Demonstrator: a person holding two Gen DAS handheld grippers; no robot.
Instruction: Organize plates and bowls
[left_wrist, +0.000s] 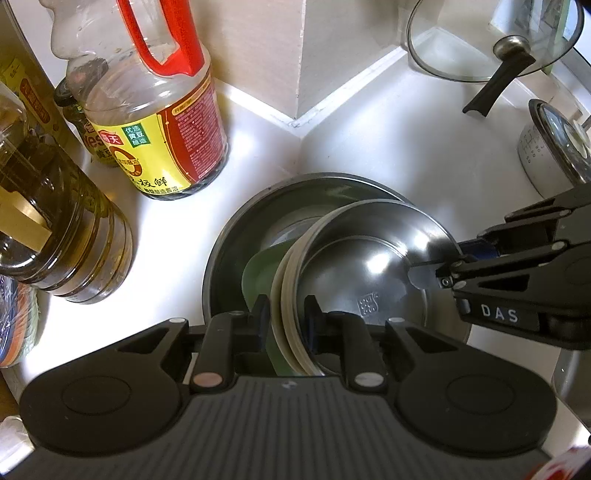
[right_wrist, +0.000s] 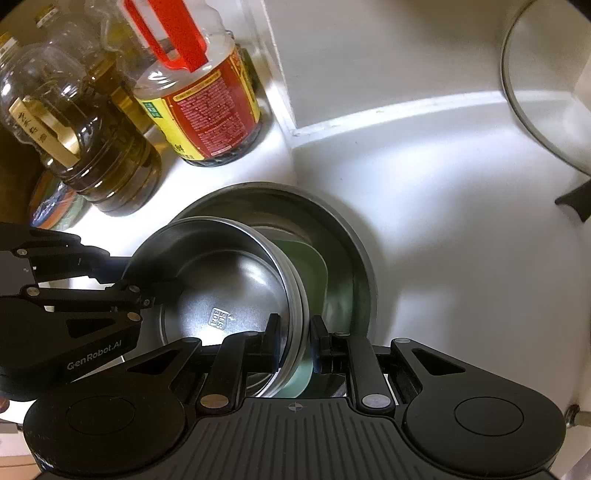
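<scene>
Two tongs grip one stack: left tongs (left_wrist: 286, 317) clench the near rim of the steel bowls (left_wrist: 365, 258) and green plate (left_wrist: 258, 273), right tongs (right_wrist: 293, 341) clamp the opposite rim, tilted inside the big steel basin (left_wrist: 229, 236) on the white table (left_wrist: 177, 229), directly below both hands.

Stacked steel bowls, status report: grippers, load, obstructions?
Left gripper and right gripper shut on opposite rims of the stacked steel bowls. Stack tilted inside large steel basin, green plate beneath. Red-handled soy sauce jug stands nearby, apart.
</scene>
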